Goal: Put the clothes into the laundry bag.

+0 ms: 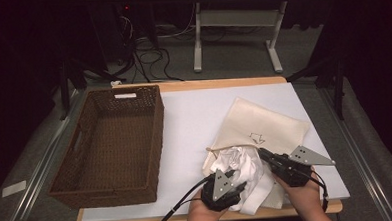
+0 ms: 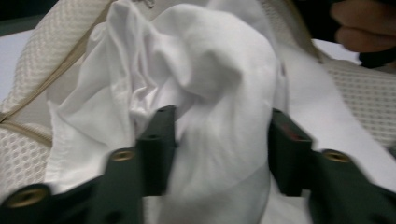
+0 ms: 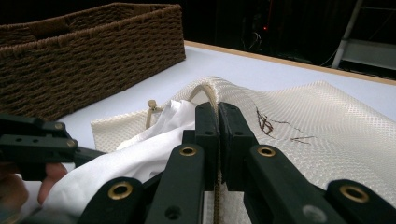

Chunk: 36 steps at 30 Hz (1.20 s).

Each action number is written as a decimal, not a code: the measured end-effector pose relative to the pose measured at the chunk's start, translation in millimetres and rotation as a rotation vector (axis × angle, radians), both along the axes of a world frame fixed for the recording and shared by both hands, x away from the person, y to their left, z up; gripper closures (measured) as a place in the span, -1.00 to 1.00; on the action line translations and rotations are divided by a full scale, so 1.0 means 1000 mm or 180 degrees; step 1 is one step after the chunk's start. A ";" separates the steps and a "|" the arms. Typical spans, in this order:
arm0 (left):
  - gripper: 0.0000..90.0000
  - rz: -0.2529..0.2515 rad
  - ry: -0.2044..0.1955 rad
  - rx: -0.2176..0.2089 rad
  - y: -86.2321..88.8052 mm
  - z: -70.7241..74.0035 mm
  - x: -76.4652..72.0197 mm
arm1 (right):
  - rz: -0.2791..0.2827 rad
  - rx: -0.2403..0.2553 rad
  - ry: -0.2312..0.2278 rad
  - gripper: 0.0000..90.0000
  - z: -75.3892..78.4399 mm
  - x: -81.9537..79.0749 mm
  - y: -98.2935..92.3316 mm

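High view, left to right: left claw at the counter near edge, half-wide around bunched white cloth, pads not pressing; cloth spilling toward that claw from cream bag; right claw clamped on bag rim.

L gripper jaws apart, R gripper jaws clamped tight, hands low, close together

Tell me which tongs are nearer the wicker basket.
Left. The left tongs straddle the white cloth, on the side toward the wicker basket; the right tongs pinch the mesh bag rim farther away.
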<state>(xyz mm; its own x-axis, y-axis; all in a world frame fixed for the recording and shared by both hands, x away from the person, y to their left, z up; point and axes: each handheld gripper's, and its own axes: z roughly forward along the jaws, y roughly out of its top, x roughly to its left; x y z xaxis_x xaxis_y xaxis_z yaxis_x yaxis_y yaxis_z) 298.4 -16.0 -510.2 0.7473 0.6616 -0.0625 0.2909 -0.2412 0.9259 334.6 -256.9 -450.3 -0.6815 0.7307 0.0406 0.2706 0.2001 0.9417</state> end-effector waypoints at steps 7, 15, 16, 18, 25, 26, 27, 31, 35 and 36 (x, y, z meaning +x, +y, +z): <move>0.86 0.0104 -0.0052 0.0088 -0.003 0.009 0.015 | 0.0000 -0.0013 0.0003 0.95 -0.001 0.000 0.002; 0.89 0.0209 -0.0155 0.0094 -0.002 0.030 0.037 | 0.0046 0.0003 -0.0035 0.95 0.001 0.000 0.007; 0.88 0.0214 -0.0152 0.0098 -0.004 0.029 0.039 | 0.0043 0.0015 -0.0026 0.95 0.001 0.000 0.006; 0.88 0.0233 -0.0162 0.0104 -0.007 0.024 0.044 | 0.0047 0.0022 -0.0044 0.96 0.001 0.001 0.005; 0.37 0.0247 -0.0204 -0.0017 -0.007 0.013 0.045 | 0.0042 0.0011 -0.0024 0.95 0.000 -0.001 0.004; 0.27 0.0243 -0.0211 -0.0017 -0.005 0.014 0.043 | 0.0042 0.0010 -0.0024 0.95 0.000 -0.001 0.004; 0.18 0.0256 -0.0238 -0.0034 -0.003 0.014 0.041 | 0.0041 0.0008 -0.0022 0.95 0.000 -0.001 0.004; -0.10 0.0267 -0.0252 -0.0097 0.005 0.015 0.033 | 0.0039 0.0000 -0.0018 0.95 0.000 -0.001 0.004; -0.27 0.0258 -0.0221 -0.0163 0.013 0.015 0.024 | 0.0043 -0.0002 -0.0023 0.95 0.000 -0.001 0.004; -0.33 0.0254 -0.0203 -0.0171 0.015 0.014 0.022 | 0.0040 0.0002 -0.0017 0.95 0.000 -0.001 0.004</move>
